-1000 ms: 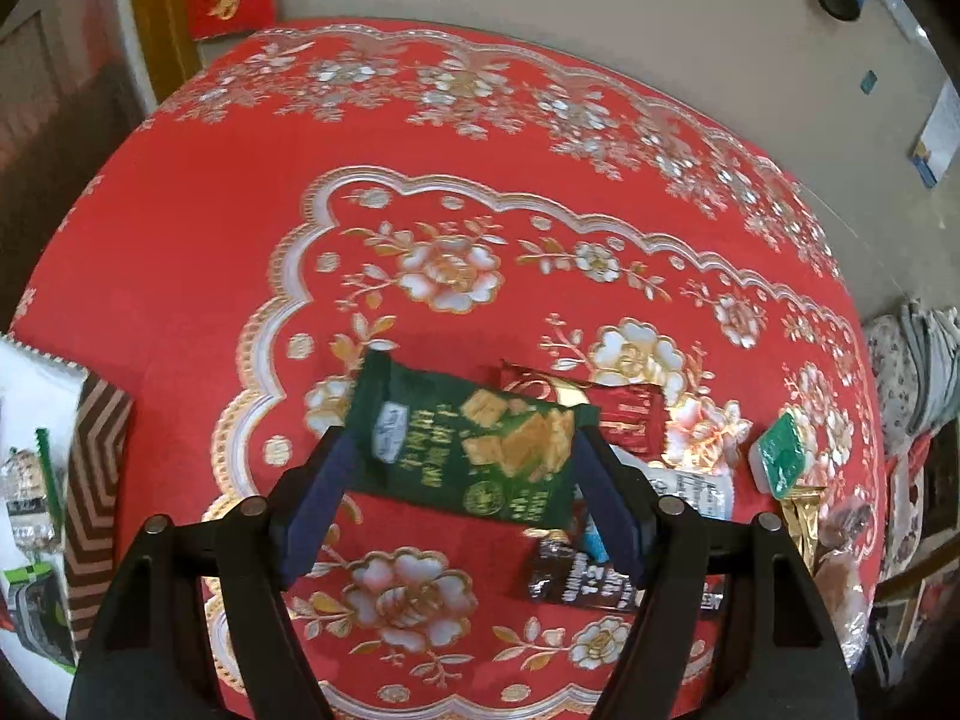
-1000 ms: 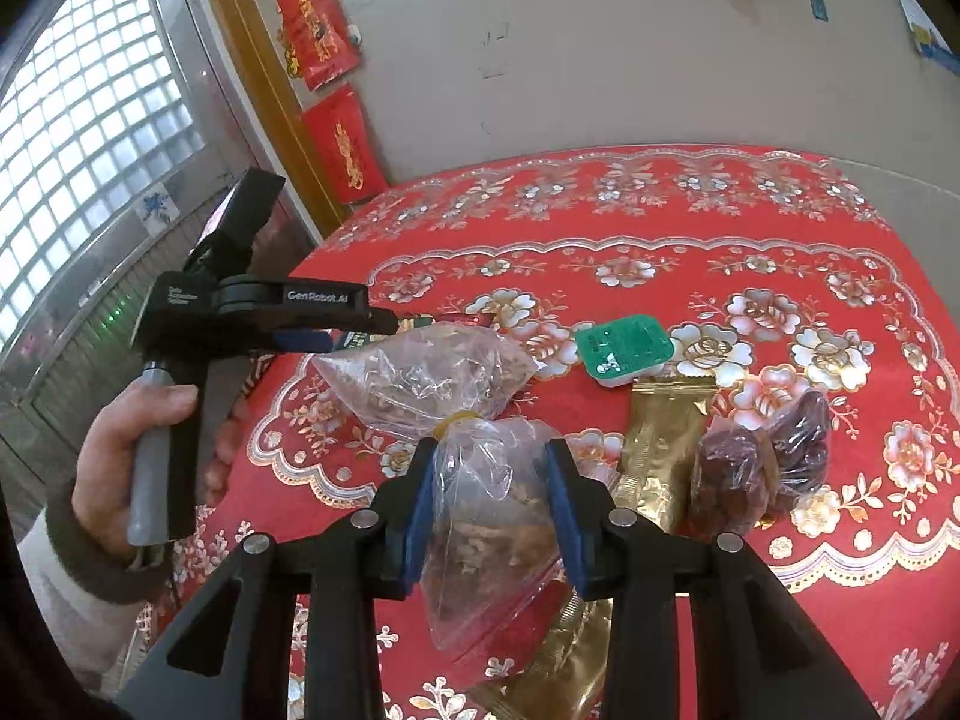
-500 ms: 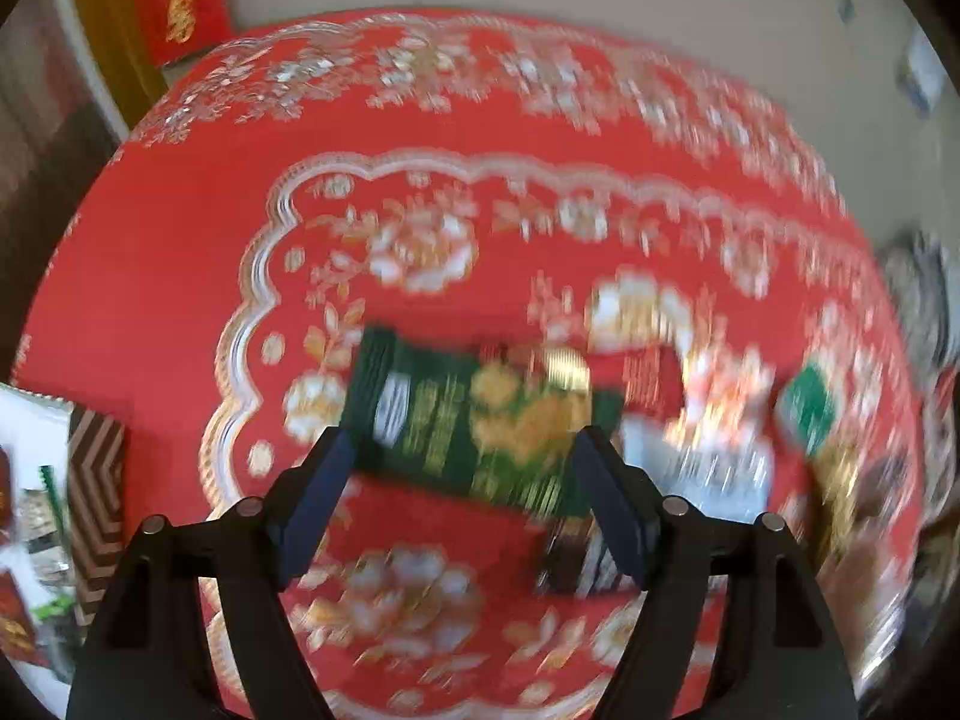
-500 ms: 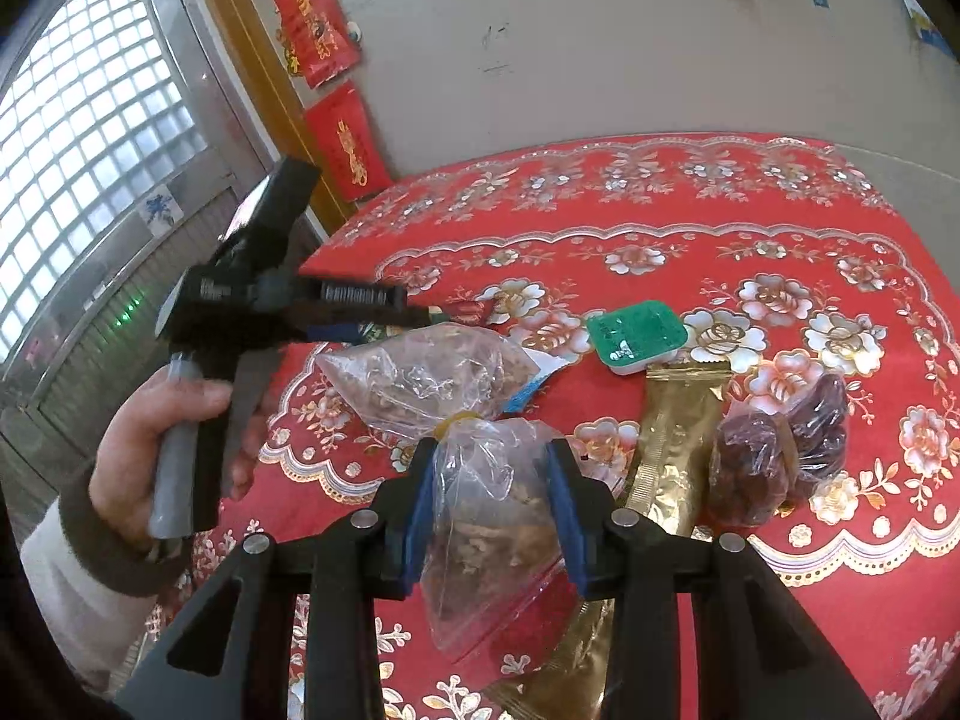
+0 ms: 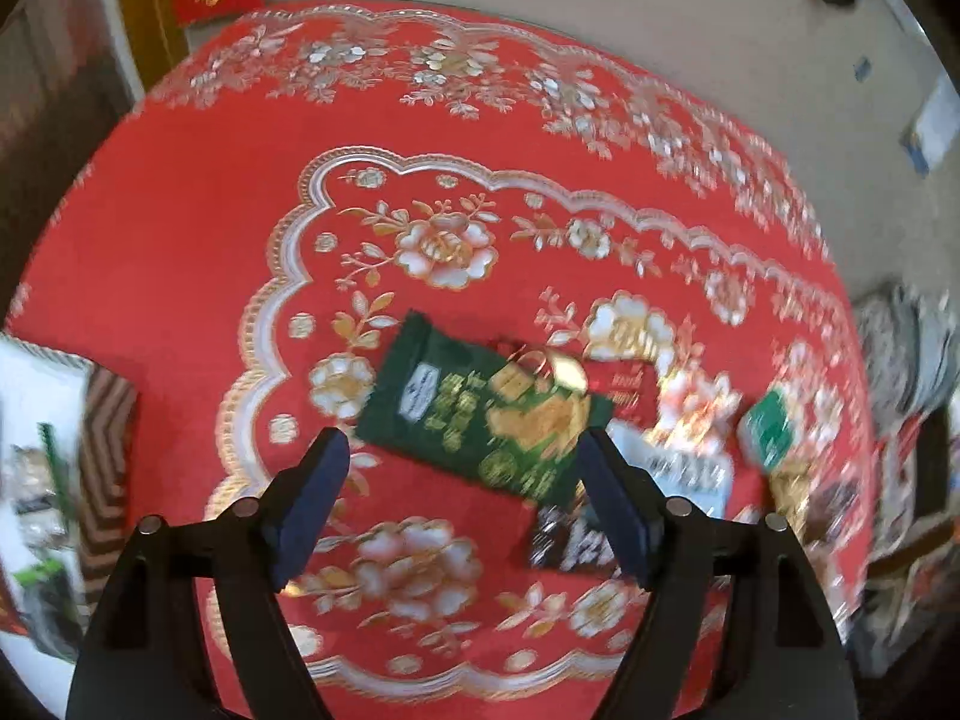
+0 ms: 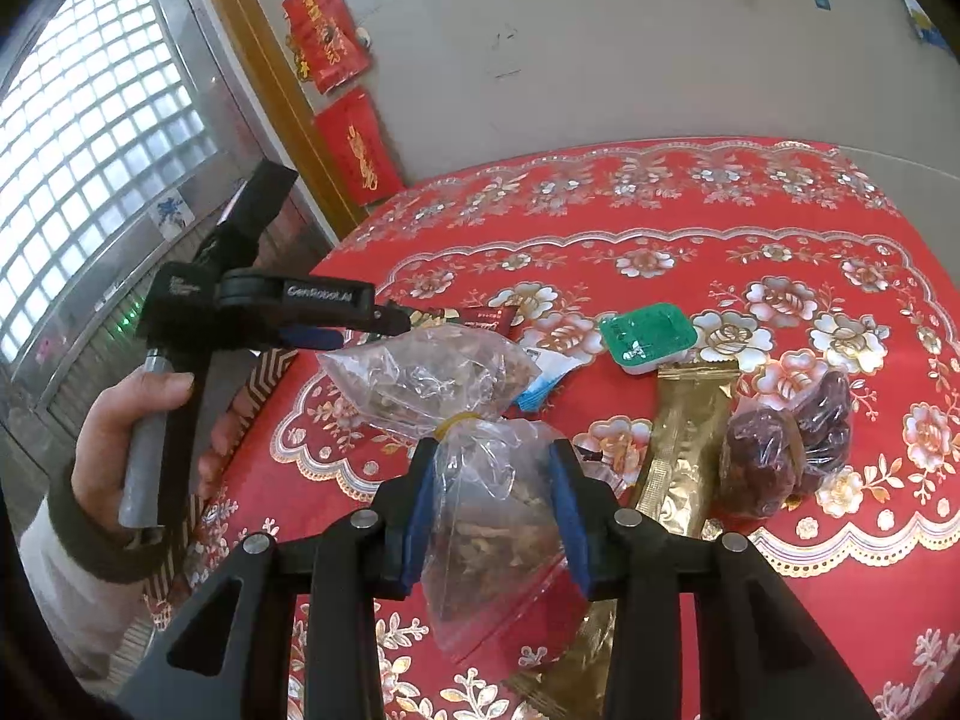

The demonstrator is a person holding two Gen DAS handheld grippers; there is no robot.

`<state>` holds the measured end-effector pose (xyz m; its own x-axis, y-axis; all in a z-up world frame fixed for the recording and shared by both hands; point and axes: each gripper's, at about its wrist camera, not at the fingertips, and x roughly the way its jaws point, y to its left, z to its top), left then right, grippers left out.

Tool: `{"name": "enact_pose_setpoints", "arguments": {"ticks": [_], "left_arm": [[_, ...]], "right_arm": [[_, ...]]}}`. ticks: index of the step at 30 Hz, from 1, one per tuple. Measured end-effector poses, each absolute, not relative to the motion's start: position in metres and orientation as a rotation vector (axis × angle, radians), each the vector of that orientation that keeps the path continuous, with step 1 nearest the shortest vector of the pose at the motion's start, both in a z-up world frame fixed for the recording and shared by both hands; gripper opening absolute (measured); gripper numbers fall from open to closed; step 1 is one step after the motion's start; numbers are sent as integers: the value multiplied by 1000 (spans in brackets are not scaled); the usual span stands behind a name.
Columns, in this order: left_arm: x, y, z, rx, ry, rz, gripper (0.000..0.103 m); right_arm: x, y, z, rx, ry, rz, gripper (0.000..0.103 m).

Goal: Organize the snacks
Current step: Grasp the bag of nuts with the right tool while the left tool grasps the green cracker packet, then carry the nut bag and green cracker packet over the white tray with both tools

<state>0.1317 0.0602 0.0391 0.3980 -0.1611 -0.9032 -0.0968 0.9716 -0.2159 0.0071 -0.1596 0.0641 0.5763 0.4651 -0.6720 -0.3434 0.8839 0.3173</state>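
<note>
A dark green cracker packet lies on the red floral tablecloth, just beyond my open left gripper, which is above the cloth and holds nothing. Red, white, black and small green packets lie to its right. My right gripper is shut on a clear plastic bag of brown snacks, tied with a yellow band. The left gripper shows in the right wrist view, hand-held over the table's left side.
A green-lidded cup, a gold pouch and bagged dark red dates lie right of the held bag. A white box with a brown zigzag rim holds snacks at the table's left edge. A wall stands behind the table.
The left gripper has drawn back toward me and a little left, so the green packet sits farther from its fingers. The right gripper has not moved with its bag.
</note>
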Motion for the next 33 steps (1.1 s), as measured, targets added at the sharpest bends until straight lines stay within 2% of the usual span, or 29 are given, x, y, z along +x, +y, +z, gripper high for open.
{"name": "enact_pose_setpoints", "arguments": {"ticks": [8, 14, 20, 30, 31, 32, 33], "left_arm": [[157, 32, 29, -176, 1155, 26, 78], [119, 47, 22, 17, 1220, 0, 78], [94, 86, 34, -155, 1206, -20, 78], [102, 51, 21, -10, 1191, -4, 81], [100, 51, 21, 2, 1178, -5, 81], [96, 52, 21, 13, 1159, -1, 75], [94, 53, 22, 15, 1145, -5, 64]], "right_arm": [[5, -156, 57, 159, 851, 490, 39], [4, -168, 59, 185, 841, 481, 39], [2, -167, 66, 207, 814, 500, 39], [-4, -145, 68, 194, 807, 509, 39], [-5, -144, 68, 195, 807, 509, 39], [-6, -143, 68, 196, 807, 509, 39], [-7, -143, 69, 196, 806, 511, 39]]}}
